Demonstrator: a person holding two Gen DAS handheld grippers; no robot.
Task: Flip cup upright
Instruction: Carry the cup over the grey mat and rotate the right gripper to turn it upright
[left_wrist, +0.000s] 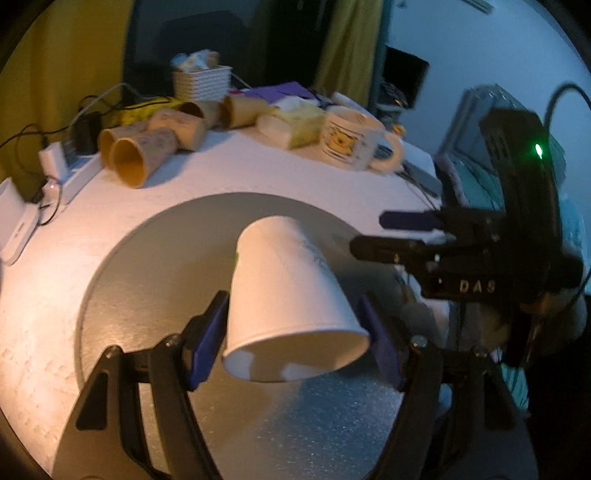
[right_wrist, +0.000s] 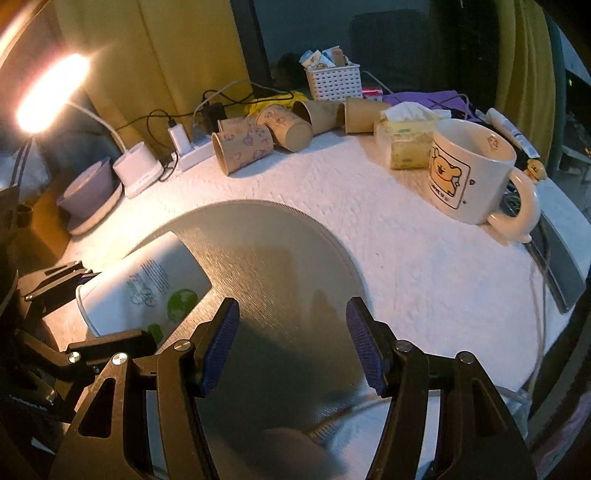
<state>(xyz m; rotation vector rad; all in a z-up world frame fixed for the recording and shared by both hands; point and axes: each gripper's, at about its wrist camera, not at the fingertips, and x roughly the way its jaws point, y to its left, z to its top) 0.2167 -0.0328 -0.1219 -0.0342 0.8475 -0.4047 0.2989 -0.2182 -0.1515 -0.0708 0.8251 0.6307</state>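
A white paper cup (left_wrist: 288, 295) with a green print lies tilted over the round silver mat (left_wrist: 147, 266), its open rim toward the left wrist camera. My left gripper (left_wrist: 295, 339) is shut on the cup near its rim, one blue pad on each side. In the right wrist view the same cup (right_wrist: 147, 280) shows at the left, held by the left gripper's black fingers. My right gripper (right_wrist: 291, 347) is open and empty over the silver mat (right_wrist: 280, 258); it also shows in the left wrist view (left_wrist: 406, 236) to the right of the cup.
A white mug with a bear print (right_wrist: 472, 170) stands at the right. Several brown paper cups (right_wrist: 258, 140) lie on their sides at the back, beside a tissue pack (right_wrist: 406, 140), a white basket (right_wrist: 334, 83), a power strip with cables (right_wrist: 184, 147) and a lit lamp (right_wrist: 48, 96).
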